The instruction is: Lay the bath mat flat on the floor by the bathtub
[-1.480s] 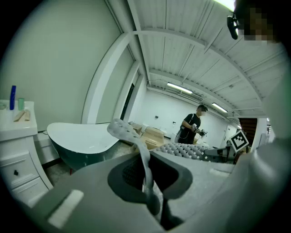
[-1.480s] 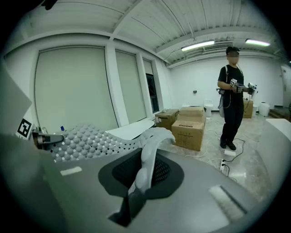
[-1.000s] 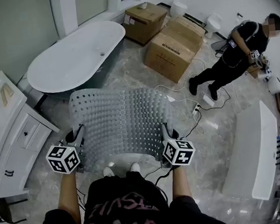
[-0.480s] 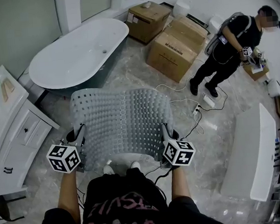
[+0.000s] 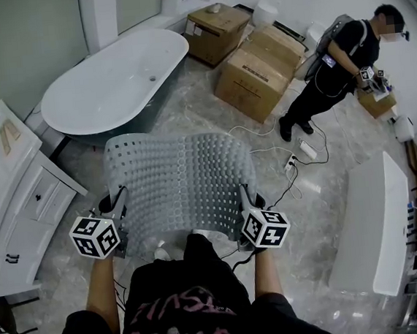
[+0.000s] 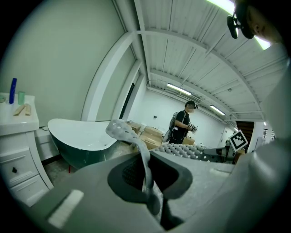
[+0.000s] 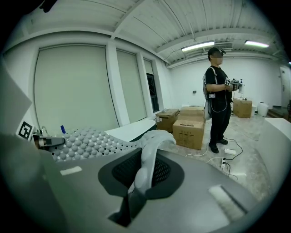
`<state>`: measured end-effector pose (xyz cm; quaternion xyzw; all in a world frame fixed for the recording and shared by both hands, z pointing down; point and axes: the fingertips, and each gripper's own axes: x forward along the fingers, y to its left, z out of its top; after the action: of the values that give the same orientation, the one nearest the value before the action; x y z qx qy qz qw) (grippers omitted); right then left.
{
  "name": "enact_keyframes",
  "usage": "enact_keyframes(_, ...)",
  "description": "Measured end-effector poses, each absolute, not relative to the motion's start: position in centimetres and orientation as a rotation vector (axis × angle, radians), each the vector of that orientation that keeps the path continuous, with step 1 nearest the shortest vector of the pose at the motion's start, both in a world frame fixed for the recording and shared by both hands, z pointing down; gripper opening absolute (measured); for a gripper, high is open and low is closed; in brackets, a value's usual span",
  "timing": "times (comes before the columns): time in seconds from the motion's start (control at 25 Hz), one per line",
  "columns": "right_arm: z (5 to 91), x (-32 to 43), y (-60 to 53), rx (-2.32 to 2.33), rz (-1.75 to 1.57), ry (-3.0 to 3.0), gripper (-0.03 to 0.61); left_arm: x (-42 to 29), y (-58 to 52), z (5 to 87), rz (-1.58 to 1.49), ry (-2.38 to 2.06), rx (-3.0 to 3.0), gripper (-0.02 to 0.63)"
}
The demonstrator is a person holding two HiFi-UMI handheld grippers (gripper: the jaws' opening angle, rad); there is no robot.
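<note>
Left gripper (image 5: 116,202) and right gripper (image 5: 245,195) clamp side edges of the bath mat (image 5: 180,176) above open floor (image 5: 192,109) beside the bathtub (image 5: 112,84).

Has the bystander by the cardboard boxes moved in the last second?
Yes. In the head view the bystander has stepped away from the power strip on the floor, toward the cardboard boxes.
</note>
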<state>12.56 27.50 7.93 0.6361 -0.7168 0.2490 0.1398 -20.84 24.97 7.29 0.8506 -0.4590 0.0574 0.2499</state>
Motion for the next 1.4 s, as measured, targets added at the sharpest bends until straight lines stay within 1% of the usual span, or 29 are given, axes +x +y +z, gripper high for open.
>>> enact_keyframes(0.52, 9.6, 14.6, 23.3, 1.804, 0.73, -2.101, 0.044, -18.8, 22.1, 8.9, 0.192, -1.26, 2.302, 0.012)
enact_keyframes(1.4, 14.2, 22.2, 7.4, 1.662, 0.81, -2.098, 0.044, -11.0, 8.3, 12.9, 0.295, -1.285, 2.205, 0.012)
